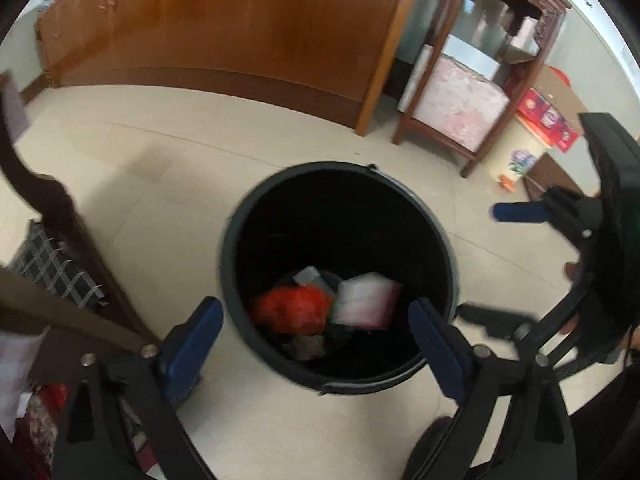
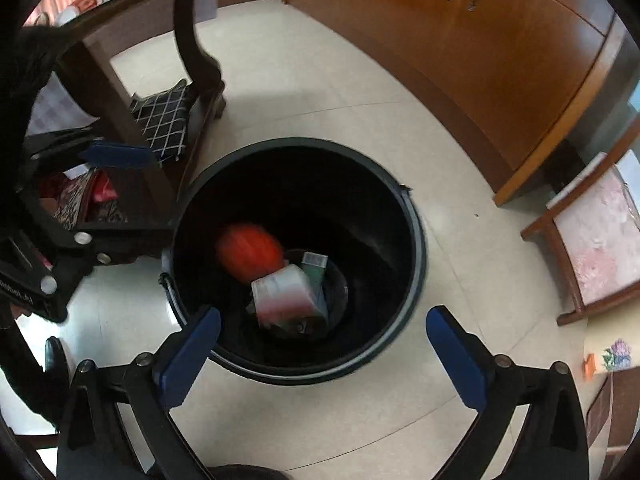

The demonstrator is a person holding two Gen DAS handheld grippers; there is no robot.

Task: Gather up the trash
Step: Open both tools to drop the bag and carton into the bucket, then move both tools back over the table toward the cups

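A black trash bin [image 1: 240, 216] stands on the tiled floor, also in the right wrist view [image 2: 416, 240]. Inside lie a crumpled red wrapper [image 1: 290, 308] [image 2: 250, 254], a white-pink packet [image 1: 366, 300] [image 2: 284, 294] and a green box [image 2: 314, 270]. The red wrapper and the packet are blurred. My left gripper [image 1: 316, 344] is open and empty above the bin's near rim. My right gripper [image 2: 322, 348] is open and empty above the bin too; it also shows at the right of the left wrist view [image 1: 484, 264].
A dark wooden chair [image 2: 132, 92] with a checked cushion [image 2: 164, 120] stands left of the bin. A brown cabinet [image 1: 224, 24] runs along the back wall. A wooden stand [image 1: 472, 92] with a pink box sits right, with red boxes [image 1: 546, 118] behind it.
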